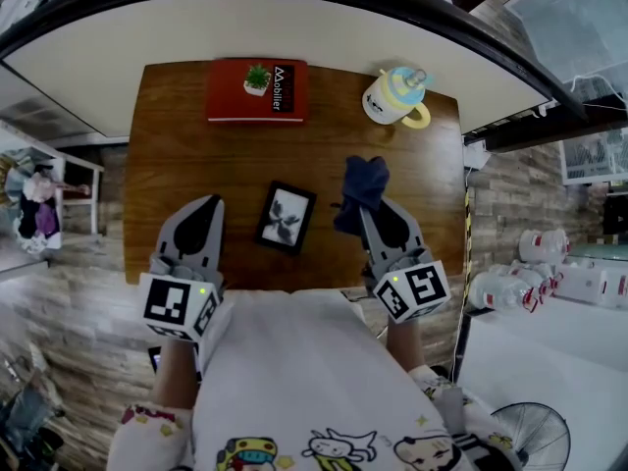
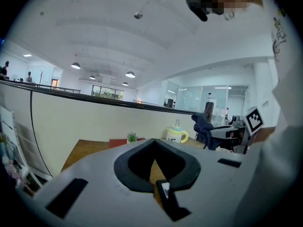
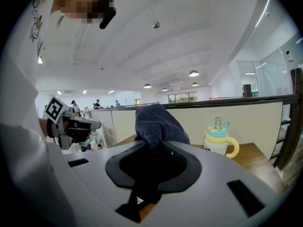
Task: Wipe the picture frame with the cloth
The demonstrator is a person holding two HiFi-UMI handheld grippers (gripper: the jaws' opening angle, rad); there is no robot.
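Head view shows the picture frame apparently lying flat and slightly askew on the wooden table, towards the near edge, between the two grippers and touching neither. The right gripper sits just right of it with its jaws pinching the dark blue cloth, which bunches up beyond the tips; the right gripper view confirms the fabric wedged between the jaws. The left gripper rests to the left of the frame, its jaws pressed together on nothing, as the left gripper view makes plain. The main risk is probably that the frame skates: nothing pins it, so a sideways stroke could shove it left, and a stroke pulled back could drag it off the near edge. Bracing it with the empty left gripper would guard against that. A second risk is the hold on the cloth, since only part of the bunch is clamped and friction on the glass could tug it free. Should the wad fold away, bare jaw tips might scrape the glass. The red book and the mug at the far side stand well apart and look safe
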